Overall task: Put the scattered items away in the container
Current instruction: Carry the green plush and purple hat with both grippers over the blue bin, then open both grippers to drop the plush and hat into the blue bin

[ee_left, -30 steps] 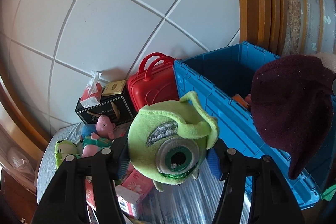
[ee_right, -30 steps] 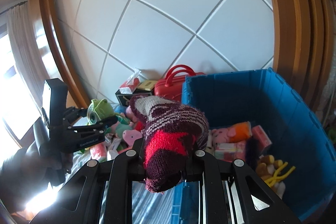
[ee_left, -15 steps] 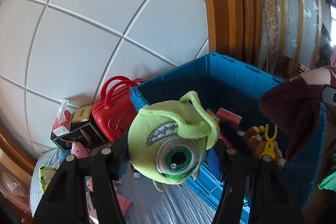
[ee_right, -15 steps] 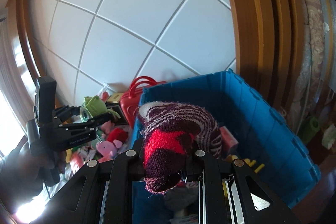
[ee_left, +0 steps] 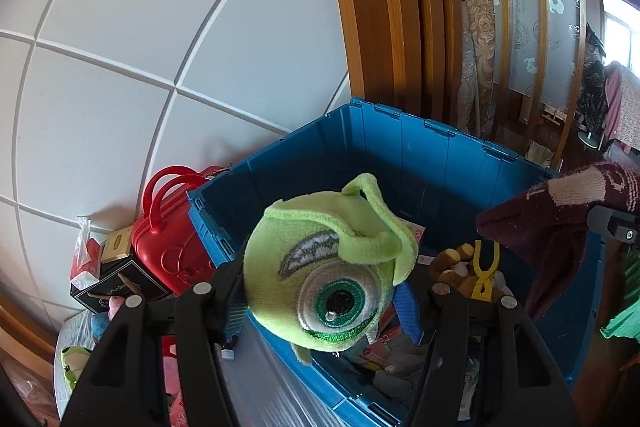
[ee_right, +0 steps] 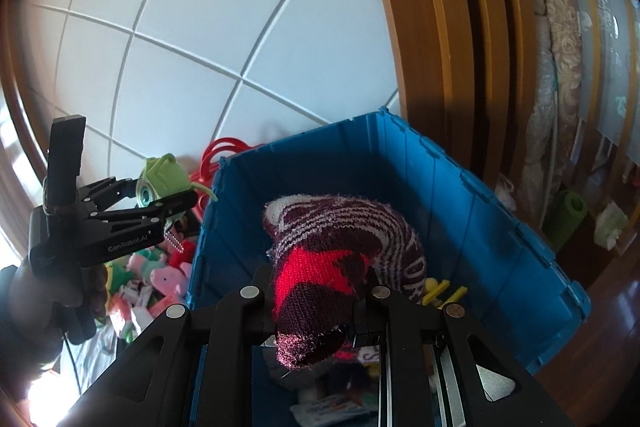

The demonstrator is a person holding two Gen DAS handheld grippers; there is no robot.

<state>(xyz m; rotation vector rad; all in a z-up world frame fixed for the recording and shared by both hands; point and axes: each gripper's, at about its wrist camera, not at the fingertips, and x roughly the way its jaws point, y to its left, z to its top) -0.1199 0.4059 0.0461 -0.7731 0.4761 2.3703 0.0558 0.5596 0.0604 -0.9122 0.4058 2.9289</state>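
Note:
My left gripper [ee_left: 320,291] is shut on a green one-eyed plush [ee_left: 328,267] and holds it above the near left rim of the blue bin [ee_left: 400,147]. It also shows in the right wrist view [ee_right: 164,183], just left of the bin [ee_right: 460,203]. My right gripper [ee_right: 316,291] is shut on a maroon and red knitted sock [ee_right: 336,259] and holds it over the bin's inside. The sock shows at the right of the left wrist view [ee_left: 552,227]. Toys lie in the bin, among them a brown plush [ee_left: 456,263] and a yellow clip [ee_left: 486,275].
A red toy suitcase [ee_left: 168,243] and a black box [ee_left: 120,283] with a tissue pack [ee_left: 84,259] stand left of the bin against the white panelled wall. Plush toys [ee_right: 160,271] lie scattered on the table left of the bin. A wooden frame rises behind.
Both grippers have moved right toward the bin with their loads. The sock now hangs over the bin's inside, and the green plush has come up to the bin's left rim.

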